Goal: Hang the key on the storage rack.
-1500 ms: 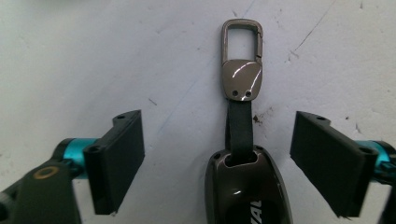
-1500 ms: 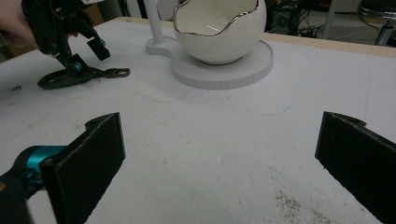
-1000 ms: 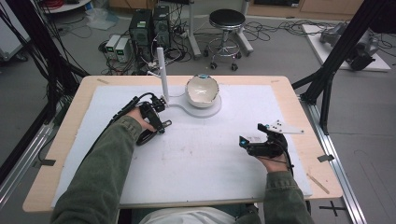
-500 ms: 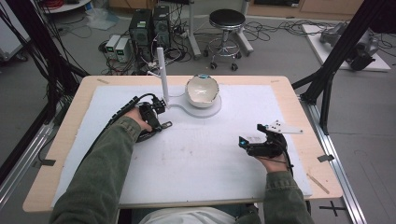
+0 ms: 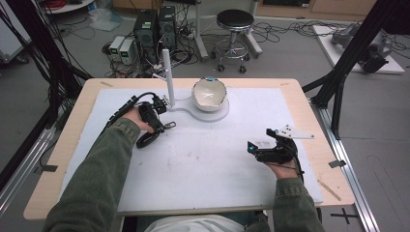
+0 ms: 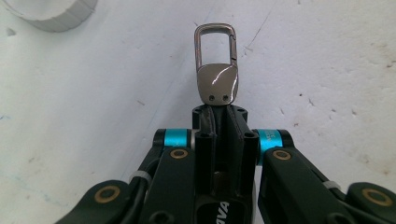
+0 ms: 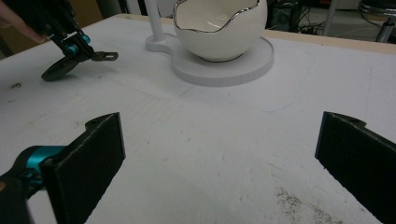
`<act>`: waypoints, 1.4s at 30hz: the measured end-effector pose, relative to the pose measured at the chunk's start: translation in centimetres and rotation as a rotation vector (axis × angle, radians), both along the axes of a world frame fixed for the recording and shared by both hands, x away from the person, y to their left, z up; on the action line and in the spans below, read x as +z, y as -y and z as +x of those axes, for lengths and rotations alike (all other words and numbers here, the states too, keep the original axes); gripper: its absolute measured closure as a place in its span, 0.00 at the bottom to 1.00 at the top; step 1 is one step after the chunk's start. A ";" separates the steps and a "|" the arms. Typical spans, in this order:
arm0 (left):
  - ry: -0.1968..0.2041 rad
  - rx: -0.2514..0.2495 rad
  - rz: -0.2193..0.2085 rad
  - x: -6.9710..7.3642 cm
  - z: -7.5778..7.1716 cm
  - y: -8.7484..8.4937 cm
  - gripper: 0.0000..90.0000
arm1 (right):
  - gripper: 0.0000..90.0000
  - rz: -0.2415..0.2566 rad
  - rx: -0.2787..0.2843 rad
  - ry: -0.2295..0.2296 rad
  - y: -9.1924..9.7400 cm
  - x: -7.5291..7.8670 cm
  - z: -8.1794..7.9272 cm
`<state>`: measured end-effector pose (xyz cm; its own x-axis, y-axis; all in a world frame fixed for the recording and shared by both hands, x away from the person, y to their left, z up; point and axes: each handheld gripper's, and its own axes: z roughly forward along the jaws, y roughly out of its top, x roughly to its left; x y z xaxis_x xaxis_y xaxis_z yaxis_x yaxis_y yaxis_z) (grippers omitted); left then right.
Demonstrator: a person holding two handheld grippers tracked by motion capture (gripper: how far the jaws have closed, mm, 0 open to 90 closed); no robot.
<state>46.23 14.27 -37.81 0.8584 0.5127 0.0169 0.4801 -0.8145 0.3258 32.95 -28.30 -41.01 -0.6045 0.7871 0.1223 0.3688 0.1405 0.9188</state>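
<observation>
Left gripper view showed the left gripper (image 6: 218, 112) squeezing a metal key clip (image 6: 215, 65) near the egg-shaped bowl (image 5: 209, 93), while the right gripper (image 7: 219, 154) stayed wide open.

A light wooden table (image 5: 309, 121) carries a white mat (image 5: 203, 164) that covers nearly all of its top, leaving a bare wood border on every side. On the far middle of the mat lies a flat white stand base (image 5: 205, 112), round at its right end where a white, egg-shaped bowl (image 5: 209, 93) with a wavy rim sits on it, and narrower at its left end where a thin white post (image 5: 168, 77) rises upright. The near half of the mat shows faint smudges and scuffs.
</observation>
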 end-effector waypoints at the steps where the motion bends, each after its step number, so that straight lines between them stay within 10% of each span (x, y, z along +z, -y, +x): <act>1: 0.007 0.003 -0.004 0.3 -0.2 -0.1 0.91 | 0.01 0.000 0.002 0.000 0.1 0.0 -0.1; 26: 0.114 0.047 -0.109 8.9 -0.6 -1.2 0.91 | 0.01 -0.017 0.006 -0.012 0.4 -0.3 -0.5; 42: 0.198 0.047 -0.095 14.4 -0.7 -1.7 0.91 | 0.01 -0.008 0.016 0.002 0.1 -0.2 -0.3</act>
<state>45.52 15.95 -23.40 0.8183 0.5594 0.1321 0.4358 -0.7537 0.4919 32.66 -28.38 -41.23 -0.6171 0.7784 0.1151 0.3651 0.1536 0.9182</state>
